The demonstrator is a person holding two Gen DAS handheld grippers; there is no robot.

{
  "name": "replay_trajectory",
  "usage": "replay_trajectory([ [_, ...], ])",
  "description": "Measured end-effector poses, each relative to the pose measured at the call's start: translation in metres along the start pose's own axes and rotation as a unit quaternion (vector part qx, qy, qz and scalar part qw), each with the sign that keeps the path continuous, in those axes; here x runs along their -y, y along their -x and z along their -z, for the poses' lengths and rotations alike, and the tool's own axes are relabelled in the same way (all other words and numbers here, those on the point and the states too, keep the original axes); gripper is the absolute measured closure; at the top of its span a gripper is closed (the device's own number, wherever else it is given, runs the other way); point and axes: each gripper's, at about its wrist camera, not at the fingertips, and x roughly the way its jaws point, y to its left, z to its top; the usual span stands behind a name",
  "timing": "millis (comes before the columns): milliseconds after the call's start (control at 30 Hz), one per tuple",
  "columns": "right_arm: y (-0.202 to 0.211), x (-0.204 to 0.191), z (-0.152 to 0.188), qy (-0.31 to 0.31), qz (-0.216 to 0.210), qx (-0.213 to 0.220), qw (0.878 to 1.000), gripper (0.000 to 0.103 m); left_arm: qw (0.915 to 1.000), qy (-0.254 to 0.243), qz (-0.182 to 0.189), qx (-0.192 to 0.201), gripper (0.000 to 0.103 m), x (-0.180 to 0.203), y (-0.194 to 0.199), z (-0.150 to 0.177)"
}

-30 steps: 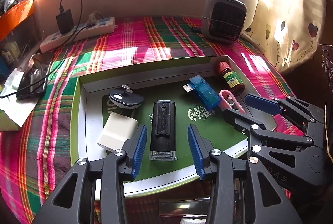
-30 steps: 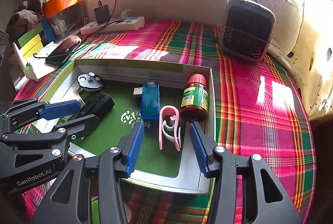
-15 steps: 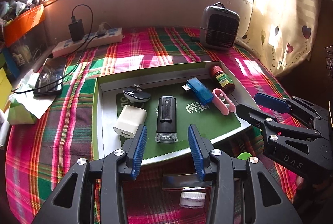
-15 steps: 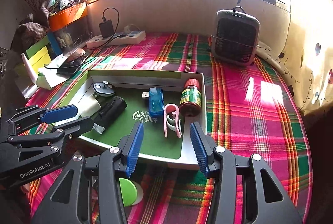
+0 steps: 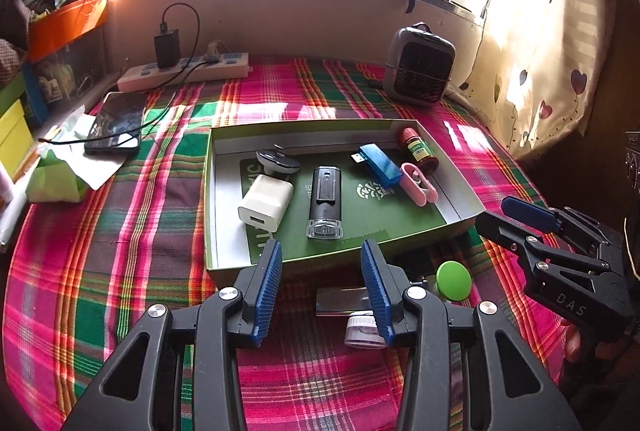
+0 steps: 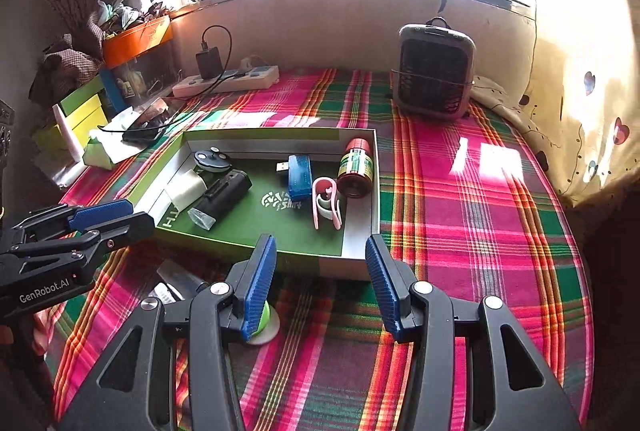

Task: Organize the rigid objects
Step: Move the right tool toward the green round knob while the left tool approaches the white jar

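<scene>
A green box tray (image 5: pixel 224 147) (image 6: pixel 356 251) on the plaid cloth holds a white charger cube (image 5: pixel 266 201), a black lighter-like device (image 5: pixel 326 197) (image 6: pixel 224 193), a blue USB stick (image 5: pixel 380 165) (image 6: pixel 299 171), a pink clip (image 5: pixel 419 184) (image 6: pixel 326 205), a red-capped bottle (image 5: pixel 418 150) (image 6: pixel 355 167) and a dark round gadget (image 5: pixel 277 162) (image 6: pixel 212 161). My left gripper (image 5: pixel 322 283) is open and empty, just in front of the tray. My right gripper (image 6: pixel 322 277) is open and empty at the tray's near right corner.
In front of the tray lie a green-topped disc (image 5: pixel 454 281) (image 6: pixel 264 315), a small white-capped jar (image 5: pixel 362 331) and a dark flat piece (image 5: pixel 340 301). A small heater (image 5: pixel 420 65), a power strip (image 5: pixel 184 71), a phone (image 5: pixel 116 123) and boxes (image 6: pixel 86 111) stand around the bed.
Both grippers have pulled back and up from the tray, still open. The tray now looks farther off, and the items in front of it have come into view.
</scene>
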Motion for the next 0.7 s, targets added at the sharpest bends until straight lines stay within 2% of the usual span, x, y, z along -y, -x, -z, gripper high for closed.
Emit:
replay_trajectory([
  [200, 0.002, -0.001, 0.013, -0.005, -0.011, -0.008, 1.0, 0.054, 0.9999, 0.012, 0.009, 0.002, 0.063, -0.008, 0.008, 0.011],
  [400, 0.001, -0.005, 0.027, -0.009, -0.038, -0.019, 0.999, 0.046, 0.9989, 0.037, 0.027, -0.008, 0.063, -0.022, 0.008, 0.024],
  [700, -0.002, -0.017, 0.029, 0.006, -0.051, -0.021, 0.998, 0.046, 0.9975, 0.048, 0.044, -0.026, 0.062, -0.029, 0.002, 0.037],
])
